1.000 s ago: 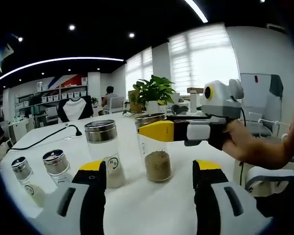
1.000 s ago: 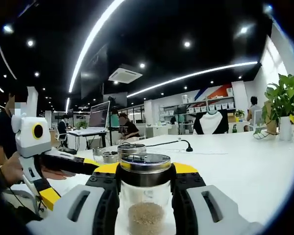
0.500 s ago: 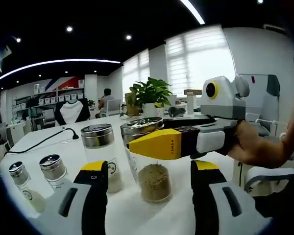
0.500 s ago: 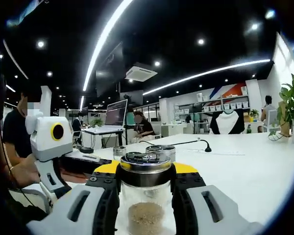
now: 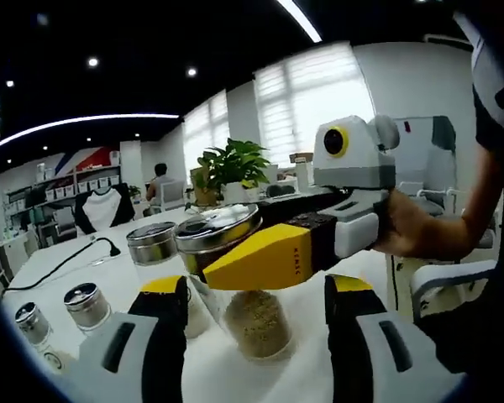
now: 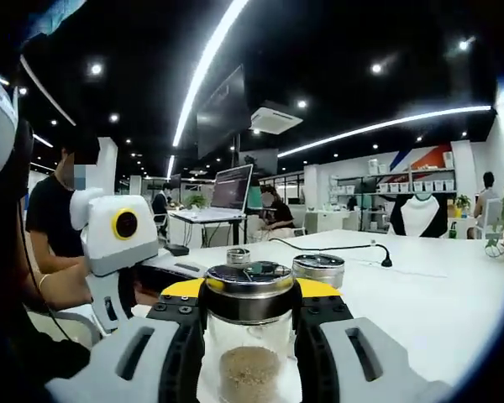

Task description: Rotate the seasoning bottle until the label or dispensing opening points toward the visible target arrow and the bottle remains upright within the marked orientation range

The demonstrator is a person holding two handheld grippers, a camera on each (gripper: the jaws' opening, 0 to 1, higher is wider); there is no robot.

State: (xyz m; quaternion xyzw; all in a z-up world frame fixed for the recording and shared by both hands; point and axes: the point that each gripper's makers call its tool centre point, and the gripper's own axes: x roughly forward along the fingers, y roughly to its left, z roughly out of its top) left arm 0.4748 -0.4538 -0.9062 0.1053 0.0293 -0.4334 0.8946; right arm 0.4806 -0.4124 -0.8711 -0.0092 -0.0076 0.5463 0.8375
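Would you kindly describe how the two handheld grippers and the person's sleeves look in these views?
The right gripper has grey moulded jaw bodies with dark slots, black inner faces with screw heads and yellow tips. In the left gripper view its yellow jaw bears small dark lettering, behind it a grey body. The left gripper is built alike: grey, black and yellow. A short dark sleeve covers the person's upper arm.

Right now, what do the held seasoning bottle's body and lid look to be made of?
The seasoning bottle body looks like clear glass or hard plastic; I cannot tell which: brown granules show through it. Its lid looks like polished metal with a dark top, judging by the bright reflective rim. The right gripper clamps just under the lid.
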